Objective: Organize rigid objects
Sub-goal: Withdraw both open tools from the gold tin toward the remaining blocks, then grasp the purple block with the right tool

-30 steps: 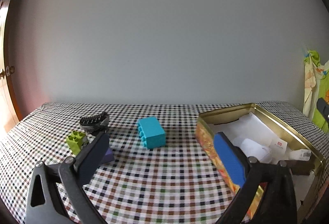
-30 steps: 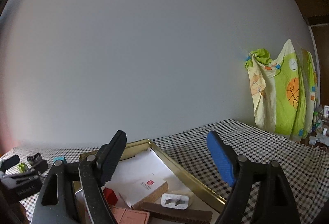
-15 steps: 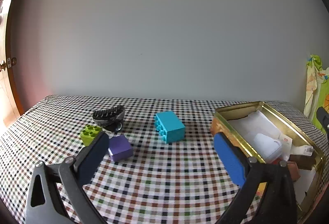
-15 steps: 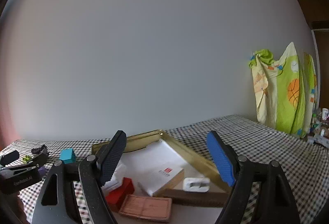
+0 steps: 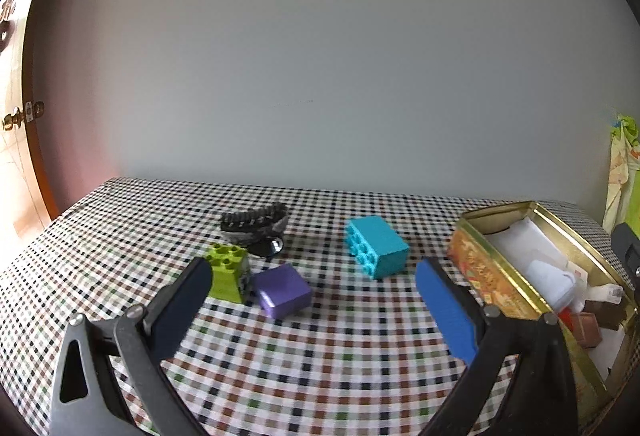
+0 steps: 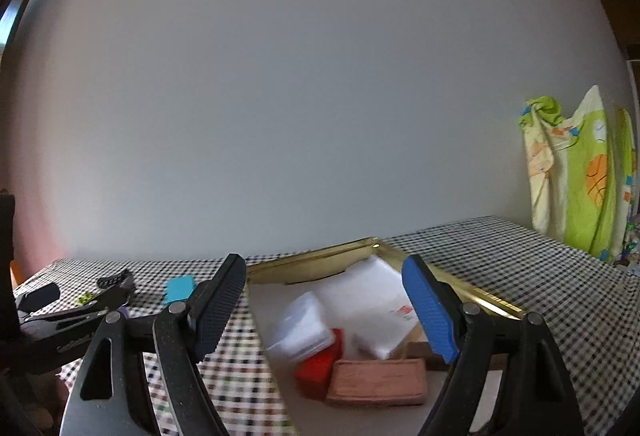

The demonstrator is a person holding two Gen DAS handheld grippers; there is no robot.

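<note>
On the checked tablecloth lie a teal brick, a purple block, a lime green brick and a black hair claw. My left gripper hovers open just short of them, nothing between its fingers. A gold tin stands at the right, holding white packets, a red block and a brown bar. My right gripper is open over the tin, empty. The teal brick and the left gripper show at the left of the right wrist view.
A plain pale wall backs the table. A wooden door with a knob is at the far left. A green and yellow printed cloth hangs at the right beyond the table's edge.
Both grippers have drawn back. In the left wrist view the blocks now sit nearer the centre and the purple block is uncovered; in the right wrist view the tin's contents shifted to between the fingers.
</note>
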